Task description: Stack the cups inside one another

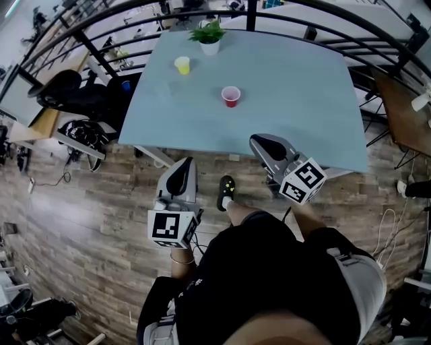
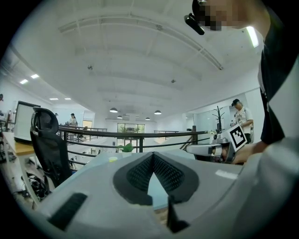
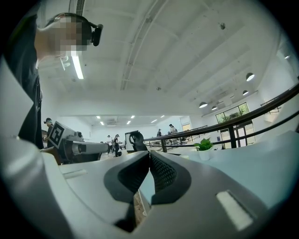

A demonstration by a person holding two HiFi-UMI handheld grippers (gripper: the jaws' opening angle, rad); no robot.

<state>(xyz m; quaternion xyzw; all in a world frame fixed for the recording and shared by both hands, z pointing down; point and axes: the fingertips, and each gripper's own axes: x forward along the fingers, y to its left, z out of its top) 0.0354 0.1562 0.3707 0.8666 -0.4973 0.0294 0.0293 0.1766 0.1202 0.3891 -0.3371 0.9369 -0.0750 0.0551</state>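
One red cup (image 1: 231,96), yellow cup (image 1: 182,65) apart, potted plant (image 1: 209,37) near, railing (image 1: 251,17) beyond

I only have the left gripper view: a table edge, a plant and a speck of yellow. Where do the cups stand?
Observer: The head view shows a red cup standing upright near the middle of the table. It is not in your view.
Operator: And the yellow speck?
Observer: That is a yellow cup. It stands upright near the potted plant at the far side, well apart from the red cup.
Operator: Is the right gripper carrying anything?
Observer: No. In the right gripper view, the right gripper has its jaws together with nothing between them.
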